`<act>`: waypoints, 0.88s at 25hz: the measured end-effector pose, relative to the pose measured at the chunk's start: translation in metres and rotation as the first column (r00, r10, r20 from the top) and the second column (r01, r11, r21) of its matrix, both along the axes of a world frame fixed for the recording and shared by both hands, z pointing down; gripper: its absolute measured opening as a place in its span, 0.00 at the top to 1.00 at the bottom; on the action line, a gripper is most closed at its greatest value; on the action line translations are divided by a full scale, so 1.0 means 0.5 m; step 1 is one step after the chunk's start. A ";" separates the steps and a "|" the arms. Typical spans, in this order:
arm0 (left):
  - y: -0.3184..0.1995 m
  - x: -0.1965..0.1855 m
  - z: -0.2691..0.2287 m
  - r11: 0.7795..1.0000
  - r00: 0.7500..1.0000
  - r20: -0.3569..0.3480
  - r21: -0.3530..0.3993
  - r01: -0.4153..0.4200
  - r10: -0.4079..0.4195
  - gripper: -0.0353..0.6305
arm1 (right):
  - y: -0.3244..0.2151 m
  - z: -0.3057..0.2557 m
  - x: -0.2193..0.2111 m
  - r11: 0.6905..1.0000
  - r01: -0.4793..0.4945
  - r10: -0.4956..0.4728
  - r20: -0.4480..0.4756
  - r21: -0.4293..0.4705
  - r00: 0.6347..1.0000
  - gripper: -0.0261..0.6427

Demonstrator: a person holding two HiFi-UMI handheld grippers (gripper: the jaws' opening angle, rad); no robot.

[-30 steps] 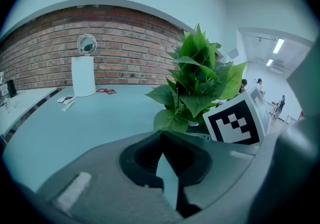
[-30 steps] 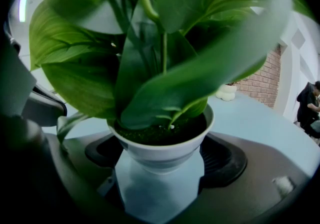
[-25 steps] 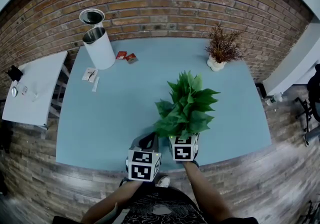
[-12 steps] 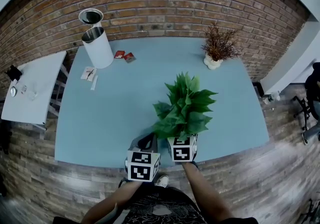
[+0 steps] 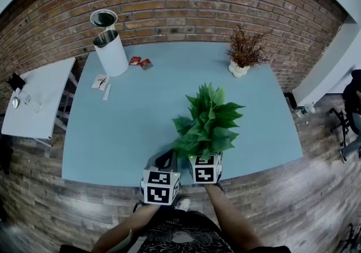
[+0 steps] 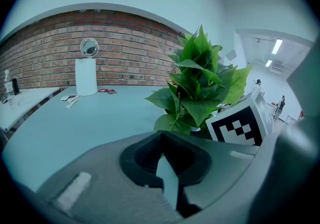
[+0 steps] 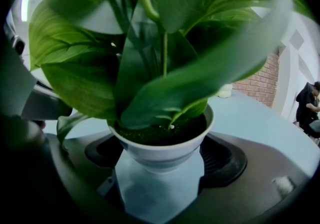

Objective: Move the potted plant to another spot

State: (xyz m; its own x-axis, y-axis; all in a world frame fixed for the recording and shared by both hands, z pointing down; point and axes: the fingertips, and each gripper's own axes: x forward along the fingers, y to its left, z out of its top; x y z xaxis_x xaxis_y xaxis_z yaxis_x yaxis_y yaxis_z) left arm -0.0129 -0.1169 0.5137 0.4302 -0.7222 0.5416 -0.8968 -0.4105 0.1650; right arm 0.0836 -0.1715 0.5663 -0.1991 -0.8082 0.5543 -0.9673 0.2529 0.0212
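Observation:
The potted plant [image 5: 207, 123], leafy green in a small white pot [image 7: 162, 149], is near the front edge of the light blue table [image 5: 124, 127]. My right gripper [image 5: 205, 156] is shut on the pot, one jaw on each side of it, under the leaves. In the left gripper view the plant [image 6: 200, 83] rises just to the right, beside the right gripper's marker cube [image 6: 239, 124]. My left gripper [image 5: 165, 161] sits just left of the pot at the table edge. Its jaws are shut with nothing between them [image 6: 167, 170].
A dried brown plant in a white pot [image 5: 243, 54] stands at the back right. A white cylinder [image 5: 111, 51] with a round mirror [image 5: 104, 18] behind it is at the back left, with red packets [image 5: 141, 63] and papers [image 5: 101, 83] nearby. A white side table [image 5: 36, 99] is further left.
Almost nothing: the view has drifted slightly, and both grippers and the plant stay at the front edge.

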 end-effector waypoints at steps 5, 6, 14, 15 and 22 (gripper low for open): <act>0.008 -0.003 -0.002 1.000 1.000 0.000 0.005 0.002 -0.002 0.95 | 0.013 0.002 -0.003 1.000 0.002 -0.002 -0.003 -0.005 1.000 0.25; 0.010 -0.003 -0.002 1.000 1.000 0.000 0.006 0.003 -0.003 0.95 | 0.015 0.002 -0.003 1.000 0.002 -0.002 -0.006 -0.004 1.000 0.25; 0.025 0.000 -0.007 1.000 1.000 -0.003 0.012 0.012 -0.012 0.95 | 0.039 0.002 -0.007 1.000 0.013 -0.013 0.003 0.000 1.000 0.25; 0.027 -0.001 -0.006 1.000 1.000 -0.004 0.013 0.014 -0.014 0.95 | 0.041 0.003 -0.007 1.000 0.013 -0.013 0.002 0.003 1.000 0.25; 0.037 -0.005 -0.003 1.000 1.000 -0.002 0.017 0.016 -0.016 0.95 | 0.058 0.004 -0.007 1.000 0.013 -0.013 -0.004 0.001 1.000 0.25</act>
State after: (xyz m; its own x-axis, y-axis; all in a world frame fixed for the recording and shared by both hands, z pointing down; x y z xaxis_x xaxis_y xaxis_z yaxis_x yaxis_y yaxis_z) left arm -0.0157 -0.0986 0.5122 0.4200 -0.7378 0.5285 -0.9028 -0.3991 0.1603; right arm 0.0800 -0.1427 0.5684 -0.2072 -0.8059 0.5546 -0.9639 0.2650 0.0249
